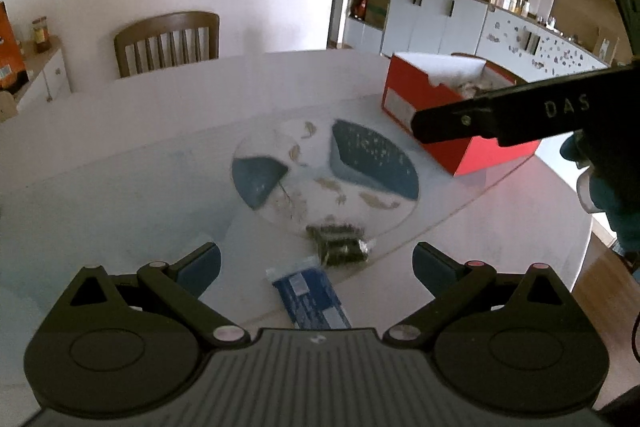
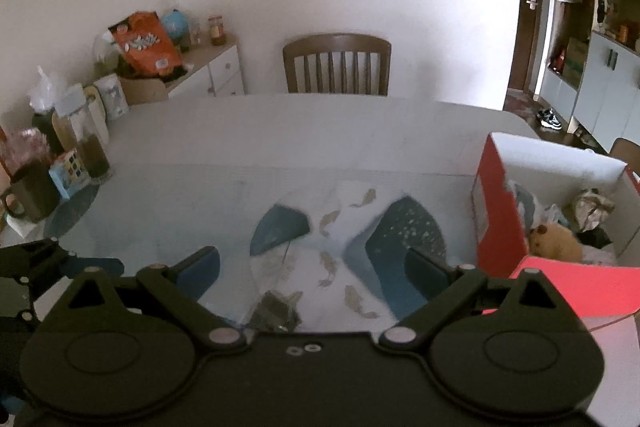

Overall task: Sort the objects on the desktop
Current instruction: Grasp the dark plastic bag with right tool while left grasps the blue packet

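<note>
My left gripper (image 1: 316, 267) hangs wide open, empty, w/ a blue packet (image 1: 310, 297) on the table (image 1: 120, 167) right below its gap. Just beyond lies a dark battery pack (image 1: 339, 242) at the glass turntable's (image 1: 324, 171) near edge. My right gripper (image 2: 312, 267) is spread open too, nothing in it. Farther right, on the table, a red box (image 1: 424, 99) holds a plush toy (image 2: 558, 241) & crumpled bits. A chair (image 2: 337, 65) stands behind the table.

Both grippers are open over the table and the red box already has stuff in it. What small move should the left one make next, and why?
Probably ease the left gripper forward and down onto the dark pack of batteries. Its fingers are spread with nothing between them, and the pack lies loose on the table just ahead, beside a blue packet. The red box stands open to the right.
</note>
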`<state>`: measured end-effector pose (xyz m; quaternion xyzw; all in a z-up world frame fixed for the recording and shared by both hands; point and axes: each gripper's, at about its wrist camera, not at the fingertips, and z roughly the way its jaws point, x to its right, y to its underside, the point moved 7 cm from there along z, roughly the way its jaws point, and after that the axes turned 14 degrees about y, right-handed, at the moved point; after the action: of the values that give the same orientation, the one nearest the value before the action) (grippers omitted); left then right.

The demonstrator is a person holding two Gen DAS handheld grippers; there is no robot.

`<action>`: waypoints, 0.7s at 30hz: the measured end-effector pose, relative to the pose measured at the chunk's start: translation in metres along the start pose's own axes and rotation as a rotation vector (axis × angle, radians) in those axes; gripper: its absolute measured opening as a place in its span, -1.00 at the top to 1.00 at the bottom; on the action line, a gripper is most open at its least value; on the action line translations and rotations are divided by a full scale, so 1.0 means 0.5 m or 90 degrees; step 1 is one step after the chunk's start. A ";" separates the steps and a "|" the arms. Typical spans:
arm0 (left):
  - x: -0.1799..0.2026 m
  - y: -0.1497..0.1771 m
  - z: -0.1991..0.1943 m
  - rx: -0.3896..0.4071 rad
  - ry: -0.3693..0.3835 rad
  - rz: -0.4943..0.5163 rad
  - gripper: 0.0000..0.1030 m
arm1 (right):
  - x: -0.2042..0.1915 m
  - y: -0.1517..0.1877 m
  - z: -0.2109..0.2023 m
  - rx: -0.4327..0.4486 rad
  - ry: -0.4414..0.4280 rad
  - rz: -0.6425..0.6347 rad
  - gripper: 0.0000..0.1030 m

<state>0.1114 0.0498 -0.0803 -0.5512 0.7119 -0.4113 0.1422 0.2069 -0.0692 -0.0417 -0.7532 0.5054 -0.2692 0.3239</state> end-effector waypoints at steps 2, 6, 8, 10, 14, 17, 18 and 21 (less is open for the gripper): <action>-0.003 0.014 0.015 -0.006 -0.001 -0.001 -0.99 | -0.008 0.007 0.009 -0.002 0.008 -0.004 -0.93; -0.010 0.036 0.043 -0.013 -0.008 -0.005 -0.99 | -0.024 0.023 0.033 -0.015 0.007 -0.002 -0.93; -0.014 0.047 0.059 -0.021 -0.013 -0.009 -0.99 | -0.033 0.032 0.045 -0.023 0.006 -0.005 -0.92; -0.017 0.057 0.070 -0.021 -0.011 -0.016 -0.99 | -0.044 0.042 0.059 -0.031 0.008 -0.010 -0.92; -0.019 0.074 0.091 -0.024 -0.013 -0.020 -0.98 | -0.058 0.062 0.089 -0.047 0.024 -0.012 -0.92; -0.022 0.084 0.103 -0.024 -0.014 -0.023 -0.98 | -0.069 0.073 0.107 -0.057 0.021 -0.008 -0.91; -0.023 0.087 0.106 -0.024 -0.015 -0.025 -0.98 | -0.073 0.076 0.112 -0.058 0.022 -0.008 -0.91; -0.027 0.097 0.113 -0.021 -0.017 -0.029 -0.97 | -0.081 0.087 0.128 -0.066 0.021 -0.009 -0.89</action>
<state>0.1209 0.0401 -0.1547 -0.5753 0.7035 -0.3955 0.1332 0.2144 -0.0299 -0.1194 -0.7680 0.5187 -0.2570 0.2739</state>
